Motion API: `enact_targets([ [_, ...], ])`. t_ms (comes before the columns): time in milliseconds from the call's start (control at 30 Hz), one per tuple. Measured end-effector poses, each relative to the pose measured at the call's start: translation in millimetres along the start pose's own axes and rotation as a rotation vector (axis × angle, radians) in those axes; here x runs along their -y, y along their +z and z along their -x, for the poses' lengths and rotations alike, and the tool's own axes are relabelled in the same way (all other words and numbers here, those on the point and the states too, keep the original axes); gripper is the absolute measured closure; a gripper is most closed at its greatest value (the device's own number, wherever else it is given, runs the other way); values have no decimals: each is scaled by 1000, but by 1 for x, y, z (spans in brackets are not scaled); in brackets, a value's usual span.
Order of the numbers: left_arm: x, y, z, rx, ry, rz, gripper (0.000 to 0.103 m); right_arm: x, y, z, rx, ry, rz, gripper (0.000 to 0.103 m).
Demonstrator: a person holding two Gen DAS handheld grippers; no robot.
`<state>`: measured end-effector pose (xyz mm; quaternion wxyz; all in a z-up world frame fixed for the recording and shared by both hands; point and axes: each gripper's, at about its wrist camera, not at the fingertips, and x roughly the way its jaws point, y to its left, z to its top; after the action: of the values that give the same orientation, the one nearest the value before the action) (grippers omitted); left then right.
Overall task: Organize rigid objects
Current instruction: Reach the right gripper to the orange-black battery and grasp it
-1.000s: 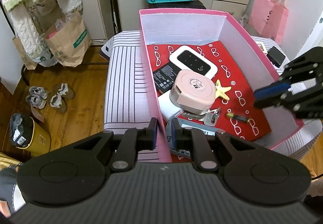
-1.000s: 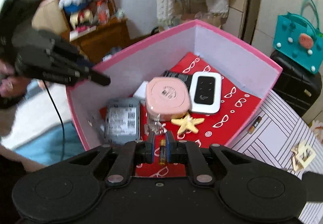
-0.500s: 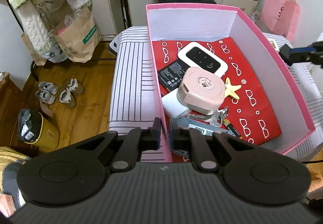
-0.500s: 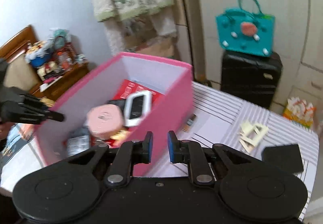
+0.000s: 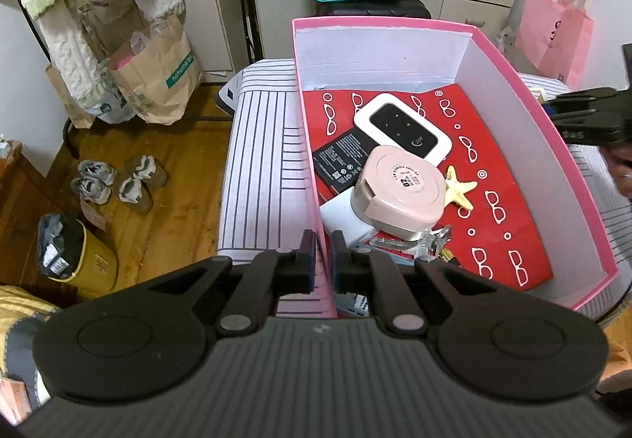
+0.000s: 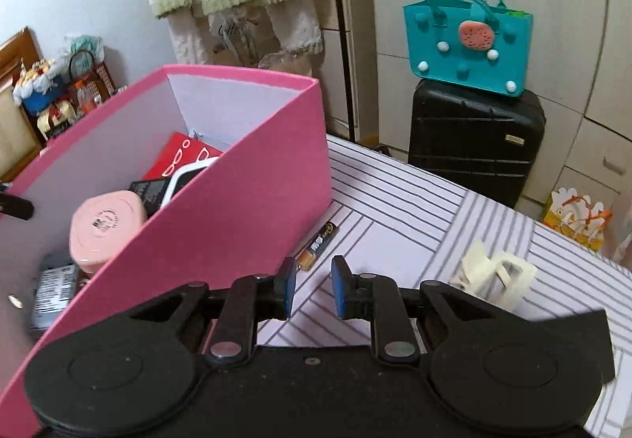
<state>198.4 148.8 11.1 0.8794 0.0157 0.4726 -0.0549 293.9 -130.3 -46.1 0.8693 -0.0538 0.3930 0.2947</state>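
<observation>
**Right hand-held gripper leaves the box and lines up on the loose battery**

Since a second ago, the right hand-held gripper point(image 6: 313, 286) has come out from over the pink box point(image 6: 252, 197), where it had a small battery between its pads, and now hangs low outside the box's near wall; its jaws have just been opening and nothing sits between them. The left hand-held gripper point(image 5: 323, 258) has hardly shifted: its pads are clamped on the box's side wall, steadying it.

The step in hand looks like fetching the next loose item. A battery point(image 6: 318, 246) lies on the striped surface point(image 6: 399, 224), touching or just beside the foot of the box's outer wall and just ahead of the right gripper's left pad. A white clip point(image 6: 495, 274) lies on the surface farther from the box, to the right. Inside the box sit the pink round case point(image 5: 399, 195), the white router point(image 5: 403, 129) and the starfish point(image 5: 458, 191), among others.

The next move likely calls for wider jaws, a small shift towards the box, and a descent so the pads straddle the battery across its narrow body. Its closeness to the wall leaves little room for the inner pad.
</observation>
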Motion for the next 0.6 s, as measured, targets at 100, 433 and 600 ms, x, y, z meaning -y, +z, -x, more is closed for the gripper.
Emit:
enact_targets([
  [100,-2,0,0,-3,-8,-4,95,-1,3,-11,-14,8,16,79],
  [433,-6,1,-4,-10,-32,-13,94,-2,12,-37,-72,5,74,75],
  [600,-7,1,-5,-12,-35,-13,94,0,10,-39,-63,-4,77,86],
])
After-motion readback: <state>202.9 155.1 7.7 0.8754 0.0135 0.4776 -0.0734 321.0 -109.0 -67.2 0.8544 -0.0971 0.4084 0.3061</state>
